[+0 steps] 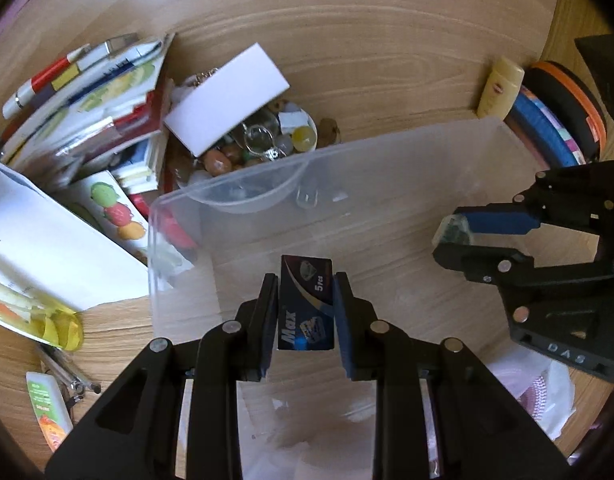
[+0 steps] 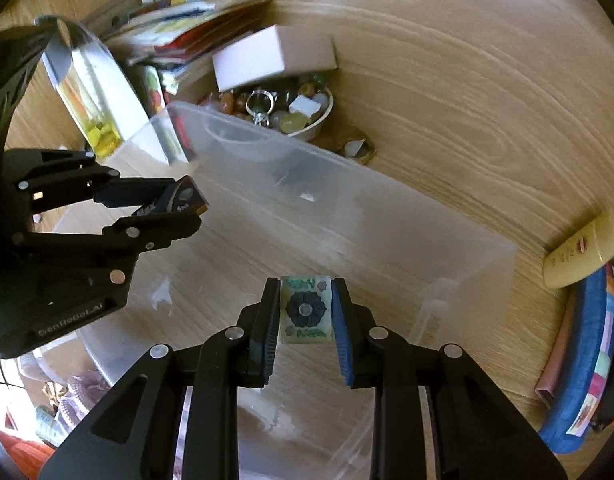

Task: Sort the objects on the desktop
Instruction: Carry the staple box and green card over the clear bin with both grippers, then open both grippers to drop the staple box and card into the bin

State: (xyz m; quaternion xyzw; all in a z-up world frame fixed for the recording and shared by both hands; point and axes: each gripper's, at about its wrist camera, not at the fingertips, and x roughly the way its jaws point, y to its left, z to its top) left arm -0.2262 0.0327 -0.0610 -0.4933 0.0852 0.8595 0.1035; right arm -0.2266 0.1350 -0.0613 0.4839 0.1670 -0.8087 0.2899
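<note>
Drop step: left gripper [image 1: 305,312] clenched on dark-blue "Max" card box [image 1: 305,304]; right gripper [image 2: 305,312] gripping flower-print tape roll [image 2: 305,309]; both over clear plastic bin [image 1: 387,152], frame centre; next, prob. release inside.

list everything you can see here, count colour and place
bin: one, clear plastic, centre of the desk, under both claws
box: one, dark blue, printed "Max", held over the bin
tape roll: one, pale green with a dark flower, held over the bin
bowl: one, white, full of stones and rings, behind the bin
white card: one, lying over the bowl
books: a stack, mixed colours, left of the bowl
bottle: one, pale yellow, by the bin's far right corner
left claw: black, shut on the box
right claw: black, shut on the tape roll
</note>
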